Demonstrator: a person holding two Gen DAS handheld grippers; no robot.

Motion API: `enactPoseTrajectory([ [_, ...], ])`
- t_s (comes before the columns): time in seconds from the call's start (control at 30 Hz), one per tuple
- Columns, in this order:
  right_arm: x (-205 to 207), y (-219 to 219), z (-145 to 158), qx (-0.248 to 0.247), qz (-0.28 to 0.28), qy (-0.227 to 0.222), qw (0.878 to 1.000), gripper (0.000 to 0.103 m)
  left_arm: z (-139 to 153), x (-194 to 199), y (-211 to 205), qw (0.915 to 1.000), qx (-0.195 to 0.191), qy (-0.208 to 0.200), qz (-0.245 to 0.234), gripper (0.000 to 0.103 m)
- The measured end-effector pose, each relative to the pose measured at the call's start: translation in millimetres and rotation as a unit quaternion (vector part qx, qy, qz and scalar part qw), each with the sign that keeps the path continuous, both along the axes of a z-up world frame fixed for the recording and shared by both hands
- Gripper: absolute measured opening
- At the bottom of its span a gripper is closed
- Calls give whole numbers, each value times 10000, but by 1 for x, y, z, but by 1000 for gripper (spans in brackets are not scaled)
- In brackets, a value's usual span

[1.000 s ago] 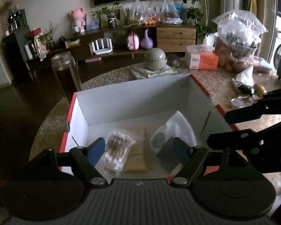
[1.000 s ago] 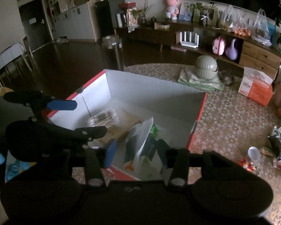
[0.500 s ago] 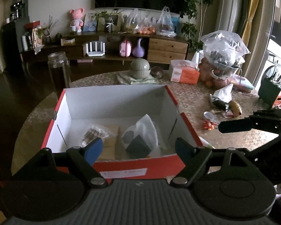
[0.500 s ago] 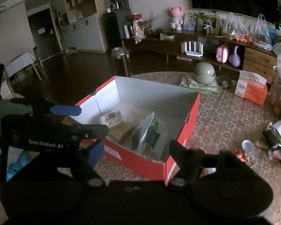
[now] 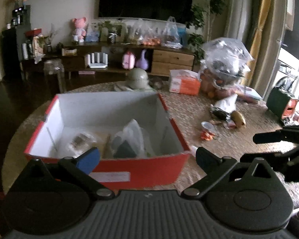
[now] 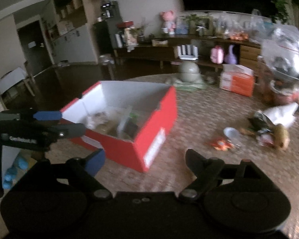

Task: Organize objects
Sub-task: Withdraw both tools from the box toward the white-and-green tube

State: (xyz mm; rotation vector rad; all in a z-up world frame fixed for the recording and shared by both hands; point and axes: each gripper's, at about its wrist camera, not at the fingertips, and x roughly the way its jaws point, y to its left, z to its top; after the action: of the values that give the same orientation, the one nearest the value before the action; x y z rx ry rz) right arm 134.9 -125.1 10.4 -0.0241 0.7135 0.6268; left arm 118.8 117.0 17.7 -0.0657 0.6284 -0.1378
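In the left wrist view, the left claw [image 5: 147,156] is sitting at the lower centre of the frame, released, its blue-padded fingers [image 5: 88,159] spread wide and grasping nothing. Just above it, left of centre, the red cardboard box with white inner walls [image 5: 141,169] is resting on the round bench with a mottled, pebble-like surface [image 5: 191,107]. A white rectangular label is stuck on the box's near red wall; its writing is too blurred to read. Inside the box, crinkled clear plastic bags [image 5: 129,133] are lying beside a dark square packet [image 5: 125,149]. Behind the box, a matte grey-green domed pot [image 5: 138,77] is standing on folded cloth. Further right, an orange and white tissue carton [image 5: 184,82] is carrying print that cannot be made out. At the upper right, a large knotted clear plastic bag [image 5: 227,59] is bulging over round orange fruit. In the middle right, small wrappers and a white round lid [image 5: 208,125] are lying scattered on the bench. At the far right edge, the right claw [image 5: 277,137] is showing as black bars.

In the right wrist view, the left claw is appearing at the left edge, with white lettering on its black body that is too smeared to read. The right claw [image 6: 144,158] is hanging at the lower centre, released and grasping nothing, over bare bench beside the box's near corner.
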Motion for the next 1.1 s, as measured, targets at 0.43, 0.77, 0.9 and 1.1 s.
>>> enactPoseTrajectory([
  [0.43, -14, -80, -16, -111, -611, -31, 9981, 87, -25, -9, -69, 9982, -348, -39, -492, 103],
  [0.77, -2, -133, -30, -117, -1159, 122, 9931, 87, -39, -4, -123, 9966, -195, -61, -803, 103],
  [0.9, 4, -146, -34, -123, -1246, 154, 9920, 87, -47, 2, -146, 9969, -38, 8, -786, 103],
  [1.1, 19, -159, -40, -186, -1327, 140, 9909, 87, -61, 19, -167, 9959, -125, 155, -877, 103],
])
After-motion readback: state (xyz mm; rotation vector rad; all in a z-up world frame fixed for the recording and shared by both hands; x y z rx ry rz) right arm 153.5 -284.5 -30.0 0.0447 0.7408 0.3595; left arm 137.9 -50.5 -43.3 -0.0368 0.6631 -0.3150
